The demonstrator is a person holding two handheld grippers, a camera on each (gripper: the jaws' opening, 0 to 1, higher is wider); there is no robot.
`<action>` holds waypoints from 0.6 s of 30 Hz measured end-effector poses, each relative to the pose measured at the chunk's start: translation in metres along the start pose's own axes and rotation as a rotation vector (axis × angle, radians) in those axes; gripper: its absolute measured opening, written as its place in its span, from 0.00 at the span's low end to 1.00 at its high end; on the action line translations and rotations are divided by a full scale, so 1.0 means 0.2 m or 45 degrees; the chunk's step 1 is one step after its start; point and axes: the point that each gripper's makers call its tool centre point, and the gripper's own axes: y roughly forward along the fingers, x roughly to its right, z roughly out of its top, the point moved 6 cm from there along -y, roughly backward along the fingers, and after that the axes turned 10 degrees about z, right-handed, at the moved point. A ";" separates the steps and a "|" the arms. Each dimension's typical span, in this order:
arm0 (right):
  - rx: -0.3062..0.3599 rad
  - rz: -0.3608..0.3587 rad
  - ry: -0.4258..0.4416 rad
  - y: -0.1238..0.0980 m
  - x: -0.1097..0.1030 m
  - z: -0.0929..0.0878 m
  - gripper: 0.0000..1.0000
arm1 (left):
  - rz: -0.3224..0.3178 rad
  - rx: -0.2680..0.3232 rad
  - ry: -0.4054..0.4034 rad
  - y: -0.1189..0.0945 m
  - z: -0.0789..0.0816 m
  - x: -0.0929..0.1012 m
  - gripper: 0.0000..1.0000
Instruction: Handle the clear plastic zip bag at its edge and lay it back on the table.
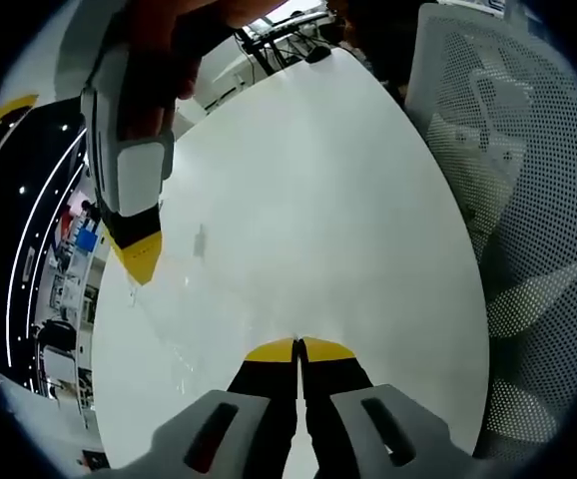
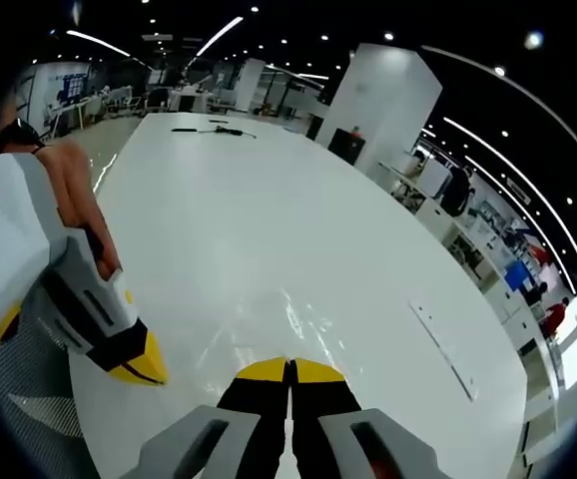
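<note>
A: While both cameras look down on the white worktop (image 1: 348, 200), where does the clear plastic zip bag (image 2: 269, 329) lie?

B: Flat on the worktop, a faint glossy sheet just ahead of the right gripper (image 2: 289, 371). In the left gripper view its wrinkled film (image 1: 184, 329) runs from 9 o'clock of the left gripper (image 1: 298, 350) up to the other gripper's yellow tip.

A: State of the jaws?

B: Both pairs together, tips meeting, clamped on nothing that can be made out. A hand (image 2: 74, 205) holds the left gripper at 9 o'clock in the right gripper view.

A: Surroundings?

B: A white mesh chair (image 1: 508, 190) at 3 o'clock.
</note>
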 end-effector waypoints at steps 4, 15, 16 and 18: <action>-0.001 0.010 -0.006 0.00 -0.01 0.00 0.00 | 0.009 -0.008 -0.006 0.00 -0.01 -0.01 0.00; -0.024 0.050 -0.022 0.02 -0.05 -0.02 0.00 | 0.041 -0.023 -0.033 0.00 -0.03 -0.02 0.00; -0.028 0.057 -0.016 0.02 -0.06 -0.02 0.00 | 0.044 -0.024 -0.035 0.00 -0.03 -0.02 0.00; -0.034 0.064 -0.021 0.03 -0.07 -0.03 0.00 | 0.055 -0.025 -0.039 0.00 -0.03 -0.03 0.00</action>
